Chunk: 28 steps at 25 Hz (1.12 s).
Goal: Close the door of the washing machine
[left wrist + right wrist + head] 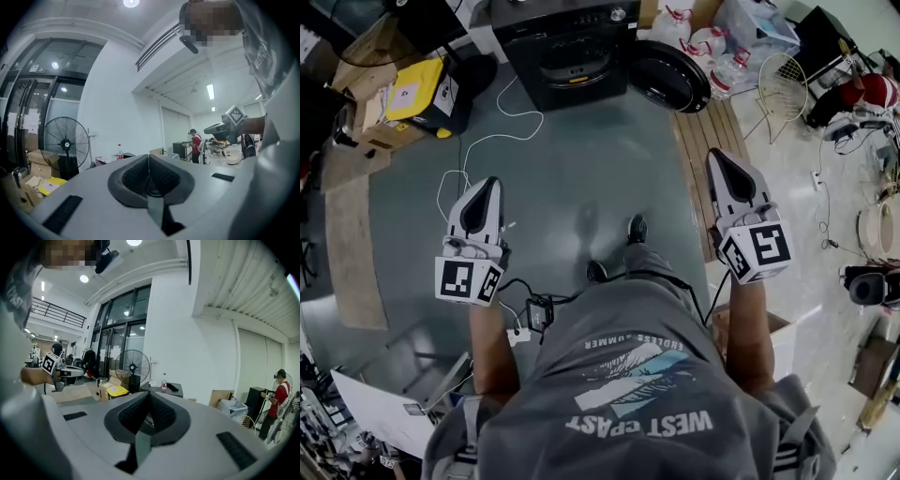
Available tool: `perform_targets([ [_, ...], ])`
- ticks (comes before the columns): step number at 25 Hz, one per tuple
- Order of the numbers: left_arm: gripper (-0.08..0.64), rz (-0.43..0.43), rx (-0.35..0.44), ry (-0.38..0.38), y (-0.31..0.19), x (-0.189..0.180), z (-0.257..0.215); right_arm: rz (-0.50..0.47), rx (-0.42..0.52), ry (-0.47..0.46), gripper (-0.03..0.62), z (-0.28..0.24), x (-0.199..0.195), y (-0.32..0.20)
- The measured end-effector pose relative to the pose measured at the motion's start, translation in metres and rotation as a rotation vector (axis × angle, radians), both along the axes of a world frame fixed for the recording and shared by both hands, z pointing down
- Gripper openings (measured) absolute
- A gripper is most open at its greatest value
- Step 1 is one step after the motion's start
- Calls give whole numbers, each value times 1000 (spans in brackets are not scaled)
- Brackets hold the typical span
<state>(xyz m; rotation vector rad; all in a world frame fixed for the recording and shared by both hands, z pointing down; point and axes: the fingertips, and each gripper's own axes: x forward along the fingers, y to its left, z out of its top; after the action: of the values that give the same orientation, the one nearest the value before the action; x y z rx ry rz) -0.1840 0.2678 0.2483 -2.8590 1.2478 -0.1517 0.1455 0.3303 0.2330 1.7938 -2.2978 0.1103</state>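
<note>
Overhead only, the door [670,75] stands open; left gripper [149,158] and right gripper [150,397] show closed, empty jaws.

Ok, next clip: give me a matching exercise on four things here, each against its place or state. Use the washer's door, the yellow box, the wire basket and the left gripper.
Things:
1. round black washing machine door
2. flat yellow box
3. white wire basket
4. left gripper

Places or states:
A. jaws together, nothing between them
B. left of the black washing machine
C. swung open at the machine's right side
D. upper right of the head view, further right than the door

Pairs: 1-C, 2-B, 3-D, 4-A.
</note>
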Motion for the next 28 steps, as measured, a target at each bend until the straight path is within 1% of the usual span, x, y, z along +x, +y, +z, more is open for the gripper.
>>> perform_targets([
  [7,18,-18,-9,-21,-36,37,4,-29,-16,-22,28,14,34,-51],
  [17,18,-79,-19,-34,-80,90,2,-106,-45,-45,29,28,81,-124],
  [25,18,-143,-12,-62,-96,123,-2,-165,-51,-75,29,34,113,-161],
  [28,18,-155,-12,-70,-100,136,-2,-189,-50,-84,28,39,122,-171],
])
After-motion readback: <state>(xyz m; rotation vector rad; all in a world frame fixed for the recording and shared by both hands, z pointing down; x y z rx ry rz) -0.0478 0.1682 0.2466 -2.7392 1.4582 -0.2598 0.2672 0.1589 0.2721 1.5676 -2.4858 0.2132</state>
